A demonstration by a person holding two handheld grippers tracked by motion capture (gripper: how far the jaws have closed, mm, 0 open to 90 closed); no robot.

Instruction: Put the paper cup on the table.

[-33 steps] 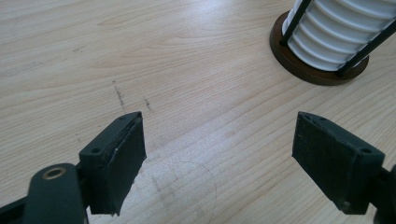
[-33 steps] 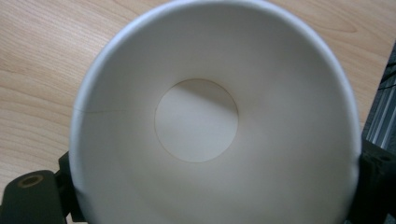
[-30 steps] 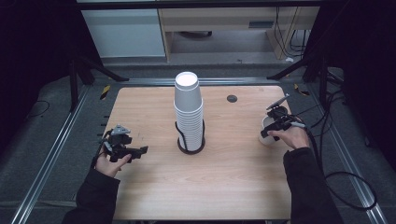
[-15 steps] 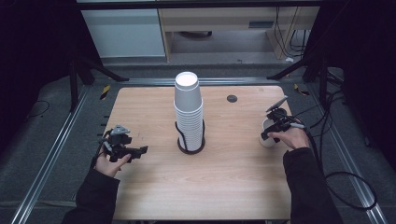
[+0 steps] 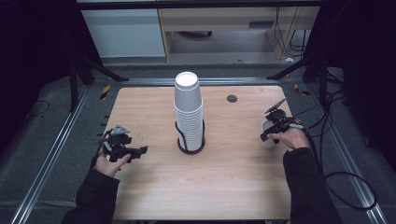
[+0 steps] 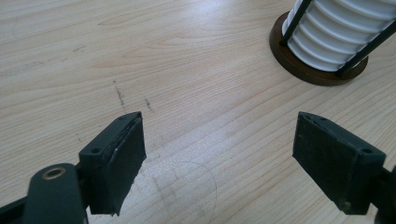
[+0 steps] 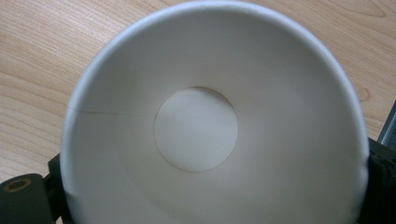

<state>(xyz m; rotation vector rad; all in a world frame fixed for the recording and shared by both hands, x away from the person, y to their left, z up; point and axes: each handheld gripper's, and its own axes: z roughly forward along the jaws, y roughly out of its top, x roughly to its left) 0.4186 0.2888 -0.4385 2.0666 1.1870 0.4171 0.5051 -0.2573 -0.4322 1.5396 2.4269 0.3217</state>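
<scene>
Claw (image 5: pixel 266 136) looser round cup (image 7: pixel 196 130) (stack (image 5: pixel 188 109) apart)

One table (image 5: pixel 154 186). One tall stack of cups (image 5: pixel 188 112) at its centre, too tightly nested to count, sitting in one wire holder (image 5: pixel 191 144). One loose cup (image 5: pixel 268 135) at three o'clock of the stack. Two grippers: left (image 5: pixel 140 151) at eight o'clock, right (image 5: pixel 264 136) at the loose cup. One dark disc (image 5: pixel 232 98) at one o'clock.

A tall stack of paper cups (image 5: pixel 188 109) in its wire holder (image 5: pixel 191 140) blocks the table's (image 5: pixel 210 186) middle; bare wood lies open on either side, with one paper cup (image 5: pixel 267 136) near the right edge.
</scene>
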